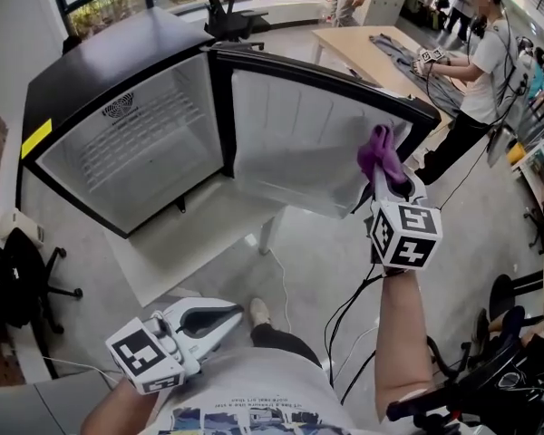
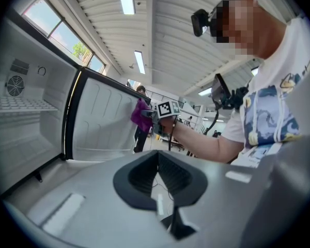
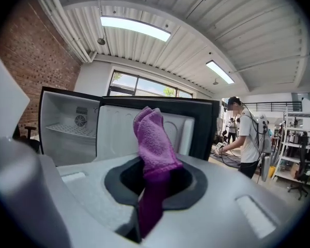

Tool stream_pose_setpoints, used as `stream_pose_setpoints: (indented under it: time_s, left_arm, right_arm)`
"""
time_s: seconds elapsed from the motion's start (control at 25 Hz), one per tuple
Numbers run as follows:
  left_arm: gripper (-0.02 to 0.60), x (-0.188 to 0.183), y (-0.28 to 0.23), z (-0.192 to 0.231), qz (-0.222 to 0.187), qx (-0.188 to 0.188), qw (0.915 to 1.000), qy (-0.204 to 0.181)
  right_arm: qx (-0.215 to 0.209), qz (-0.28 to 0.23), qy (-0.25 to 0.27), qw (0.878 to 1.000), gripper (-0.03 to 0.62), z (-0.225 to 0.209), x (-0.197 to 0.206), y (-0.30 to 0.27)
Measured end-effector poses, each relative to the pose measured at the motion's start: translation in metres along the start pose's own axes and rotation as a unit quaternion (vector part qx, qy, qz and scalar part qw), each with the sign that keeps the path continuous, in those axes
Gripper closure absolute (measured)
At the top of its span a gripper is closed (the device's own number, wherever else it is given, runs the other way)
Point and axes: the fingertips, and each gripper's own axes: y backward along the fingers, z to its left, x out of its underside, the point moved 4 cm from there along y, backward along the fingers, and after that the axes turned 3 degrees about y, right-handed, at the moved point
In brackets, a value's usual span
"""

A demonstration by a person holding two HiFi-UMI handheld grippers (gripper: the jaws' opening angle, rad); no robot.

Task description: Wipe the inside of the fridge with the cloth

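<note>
A small black fridge point(image 1: 127, 143) stands on the floor with its door point(image 1: 299, 143) swung open to the right; its inside is white, with a wire shelf. My right gripper point(image 1: 390, 184) is shut on a purple cloth point(image 1: 381, 152) and holds it up in front of the door's inner face, near the door's free edge. The cloth point(image 3: 154, 143) sticks up out of the right gripper point(image 3: 154, 182), with the fridge point(image 3: 67, 133) behind it. My left gripper point(image 1: 231, 314) hangs low by my body, shut on nothing, away from the fridge. The cloth point(image 2: 141, 113) also shows in the left gripper view.
A black office chair point(image 1: 18, 279) stands left of the fridge. Cables point(image 1: 344, 315) trail over the floor under my right arm. A person point(image 1: 485, 53) works at a wooden table point(image 1: 363, 43) at the back right. More chairs crowd the lower right.
</note>
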Motion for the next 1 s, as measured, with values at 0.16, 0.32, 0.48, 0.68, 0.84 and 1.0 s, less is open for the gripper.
stream_pose_setpoints:
  time_s: [0.16,0.32,0.48,0.68,0.84,1.0]
  left_arm:
    - [0.575,0.0,0.008,0.004,-0.005,-0.014,0.9999,0.005]
    - [0.575,0.001,0.015,0.006,-0.014,-0.031,0.9994,0.012]
    - [0.575,0.0,0.026,0.012,-0.023,-0.055,0.998,0.018]
    - [0.575,0.002,0.043,0.02,-0.033,-0.098,0.9943,0.029]
    - [0.575,0.003,0.051,0.026,-0.037,-0.123,0.9911,0.035]
    - [0.575,0.003,0.053,0.029,-0.032,-0.136,0.9893,0.04]
  right_arm:
    - [-0.048,-0.016,0.009,0.999,0.54,0.038,-0.016,-0.002]
    - [-0.121,-0.031,0.012,0.992,0.54,0.085,-0.021,-0.018]
    - [-0.182,-0.04,0.028,0.982,0.54,0.13,-0.02,-0.043]
    - [-0.225,-0.032,0.038,0.973,0.54,0.173,-0.016,-0.08]
    - [-0.237,-0.02,0.046,0.97,0.54,0.194,-0.008,-0.109]
    - [-0.237,-0.009,0.051,0.97,0.54,0.202,0.002,-0.125]
